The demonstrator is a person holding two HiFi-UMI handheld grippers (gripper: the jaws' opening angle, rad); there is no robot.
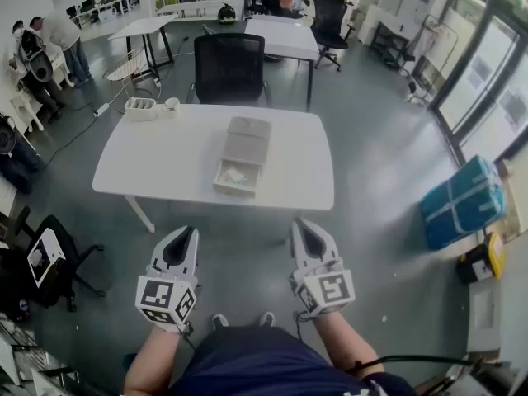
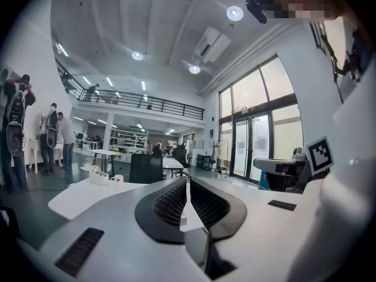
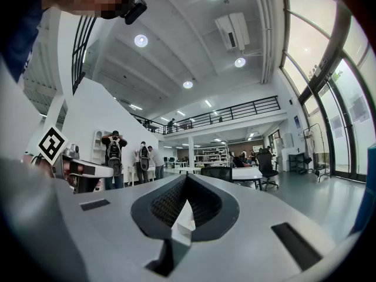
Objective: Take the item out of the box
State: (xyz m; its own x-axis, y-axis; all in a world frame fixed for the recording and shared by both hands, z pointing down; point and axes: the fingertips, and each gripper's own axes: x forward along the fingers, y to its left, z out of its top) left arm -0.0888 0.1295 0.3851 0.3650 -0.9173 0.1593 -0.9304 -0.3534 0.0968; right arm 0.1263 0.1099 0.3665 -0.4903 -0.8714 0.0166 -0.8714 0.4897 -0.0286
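Note:
A flat beige box (image 1: 241,157) lies open on the white table (image 1: 165,163), its lid folded back away from me. A pale item (image 1: 234,174) rests in the near tray of the box. My left gripper (image 1: 183,236) and right gripper (image 1: 304,229) are held side by side well short of the table's near edge, above the floor. Both have their jaws pressed together with nothing between them. In the left gripper view the left gripper (image 2: 187,184) points level across the room, and the right gripper (image 3: 185,181) does the same in its own view.
A white organiser (image 1: 140,108) and a cup (image 1: 172,104) stand at the table's far left corner. A black chair (image 1: 228,68) sits behind the table. A blue case (image 1: 462,202) lies on the floor at right. People stand at far left.

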